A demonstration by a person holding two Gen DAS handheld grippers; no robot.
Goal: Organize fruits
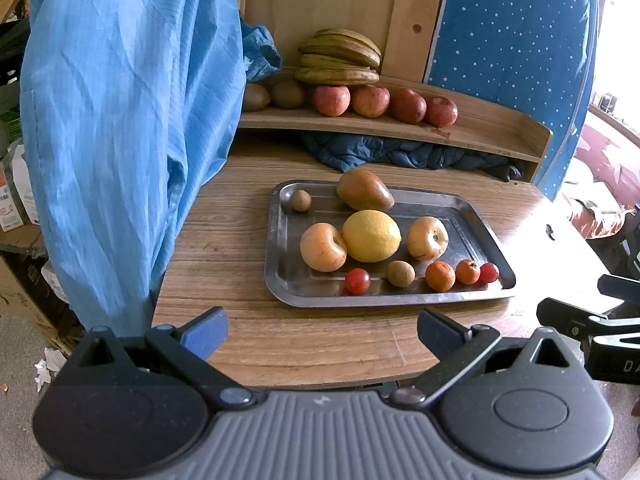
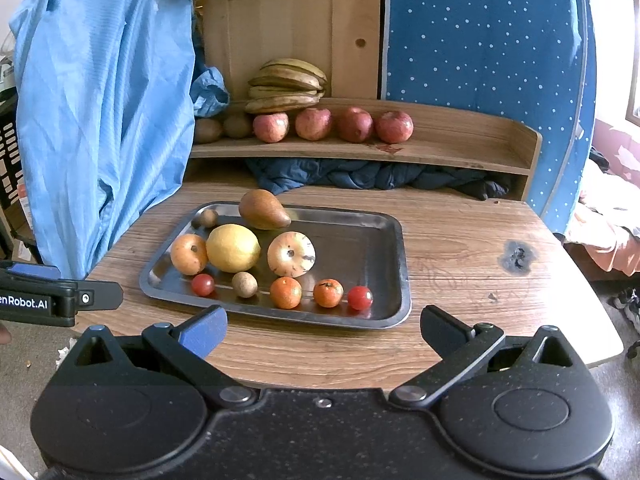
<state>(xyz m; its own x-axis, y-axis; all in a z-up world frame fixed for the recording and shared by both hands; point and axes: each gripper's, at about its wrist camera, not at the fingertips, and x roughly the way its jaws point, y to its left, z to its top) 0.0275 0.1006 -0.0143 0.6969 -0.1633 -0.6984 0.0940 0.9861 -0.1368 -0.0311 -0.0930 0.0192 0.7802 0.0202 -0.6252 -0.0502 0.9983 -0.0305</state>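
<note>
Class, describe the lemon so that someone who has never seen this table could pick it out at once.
Find the metal tray on the wooden table. In its middle row three large fruits lie side by side. The lemon is the middle one, plain yellow, oval and the biggest, touching the left of two pale orange apples.

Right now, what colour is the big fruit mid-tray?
Yellow: the lemon, clearest in the right wrist view.

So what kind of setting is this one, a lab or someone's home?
Most likely a lived-in home, not a lab. A wooden table carries a metal tray of fruit, a blue garment hangs beside it, and a dark quilted blanket is stuffed under the wooden shelf.
</note>
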